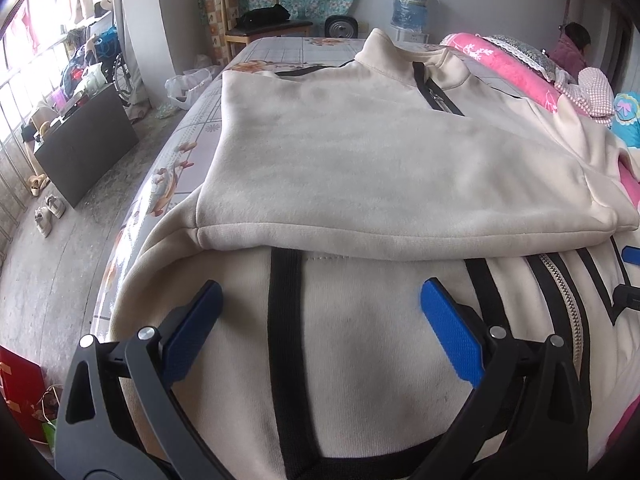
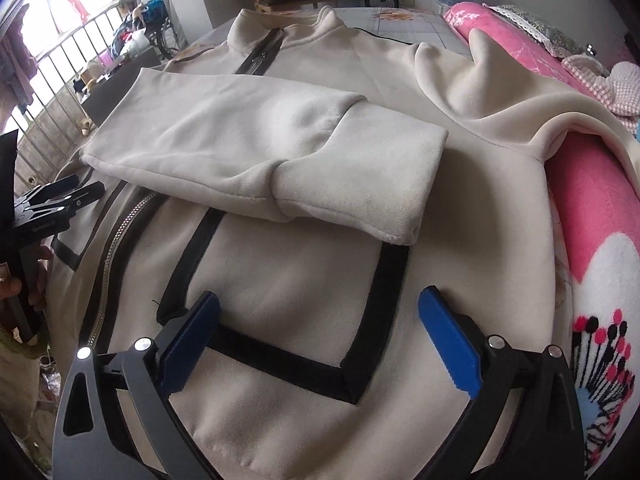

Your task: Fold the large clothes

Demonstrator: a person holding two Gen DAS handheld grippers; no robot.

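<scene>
Cream jacket [image 1: 360, 152] on bed [image 1: 280, 50], sleeve [image 2: 260, 148] folded across; both grippers, left gripper [image 1: 320, 312], right gripper [image 2: 320, 316], fingers spread, empty. Next, likely: grasp hem, fold upward.

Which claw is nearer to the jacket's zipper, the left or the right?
Left. The left claw hovers open just beside the zipper, on its left. The right claw hovers open over the pocket outline, farther from it.
</scene>
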